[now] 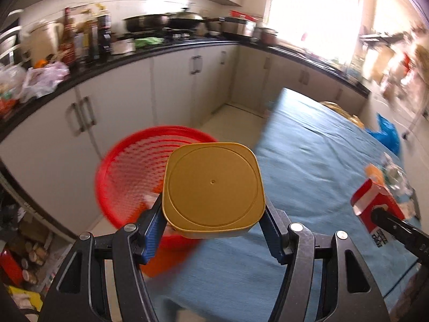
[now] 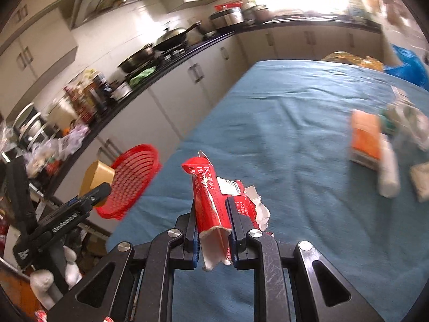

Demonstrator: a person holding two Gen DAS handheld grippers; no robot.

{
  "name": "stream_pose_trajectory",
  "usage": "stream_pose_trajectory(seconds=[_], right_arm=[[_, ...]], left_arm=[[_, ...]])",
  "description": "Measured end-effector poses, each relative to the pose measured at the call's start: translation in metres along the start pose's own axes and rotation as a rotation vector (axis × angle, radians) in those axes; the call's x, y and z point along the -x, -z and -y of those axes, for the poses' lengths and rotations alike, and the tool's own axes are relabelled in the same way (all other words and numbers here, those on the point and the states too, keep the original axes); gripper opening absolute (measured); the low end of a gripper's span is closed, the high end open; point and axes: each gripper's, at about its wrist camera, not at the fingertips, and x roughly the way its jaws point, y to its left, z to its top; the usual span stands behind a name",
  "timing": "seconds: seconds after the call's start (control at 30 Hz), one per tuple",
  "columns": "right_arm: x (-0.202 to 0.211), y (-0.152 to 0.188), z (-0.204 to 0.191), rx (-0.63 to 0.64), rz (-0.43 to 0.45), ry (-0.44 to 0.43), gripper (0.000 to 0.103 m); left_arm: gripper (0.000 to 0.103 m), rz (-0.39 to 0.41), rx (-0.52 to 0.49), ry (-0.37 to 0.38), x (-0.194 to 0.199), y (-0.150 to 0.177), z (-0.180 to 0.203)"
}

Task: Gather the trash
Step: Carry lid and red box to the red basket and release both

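Note:
My left gripper (image 1: 213,206) is shut on a gold square plastic container (image 1: 213,185), its blue pads pressing on two opposite sides. Just behind it to the left is a red mesh basket (image 1: 131,171), beside the table's edge. In the right wrist view my right gripper (image 2: 212,204) is shut on a crumpled red carton (image 2: 206,187) above the blue tablecloth (image 2: 295,107). The same carton (image 1: 375,201) shows at the right of the left wrist view. The gold container (image 2: 95,174) hangs next to the red basket (image 2: 131,179).
On the table's right side lie an orange box (image 2: 366,136), a white bottle (image 2: 388,171) and crumpled plastic (image 2: 410,123). A blue bag (image 2: 410,67) and a yellow bag (image 2: 348,57) sit at the far end. A crowded kitchen counter (image 1: 161,51) runs along the left.

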Motion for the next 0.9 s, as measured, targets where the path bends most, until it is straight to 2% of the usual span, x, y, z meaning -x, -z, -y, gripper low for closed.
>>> stream_pose_trajectory(seconds=[0.2, 0.37, 0.47, 0.57, 0.67, 0.77, 0.9], right_arm=[[-0.053, -0.023, -0.062, 0.082, -0.041, -0.1, 0.019], [-0.095, -0.04, -0.099, 0.092, -0.074, -0.194, 0.019], [-0.119, -0.048, -0.112, 0.08, -0.089, -0.258, 0.024], [-0.129, -0.051, -0.116, 0.058, -0.087, -0.264, 0.049], [-0.123, -0.051, -0.11, 0.055, -0.07, -0.255, 0.051], [-0.11, -0.048, -0.096, 0.058, -0.053, -0.206, 0.052], [-0.089, -0.039, -0.074, 0.07, 0.0, -0.091, 0.055]], left_arm=[[0.063, 0.012, 0.049, -0.08, -0.014, -0.018, -0.05], [0.063, -0.012, 0.078, -0.083, -0.029, -0.026, -0.071], [0.065, -0.018, 0.091, -0.075, -0.033, -0.027, -0.076], [0.07, -0.023, 0.102, -0.049, -0.034, -0.024, -0.078], [0.071, -0.022, 0.097, -0.049, -0.033, -0.021, -0.076], [0.071, -0.024, 0.098, -0.055, -0.032, -0.018, -0.073], [0.071, -0.033, 0.083, -0.051, -0.028, -0.015, -0.062]])
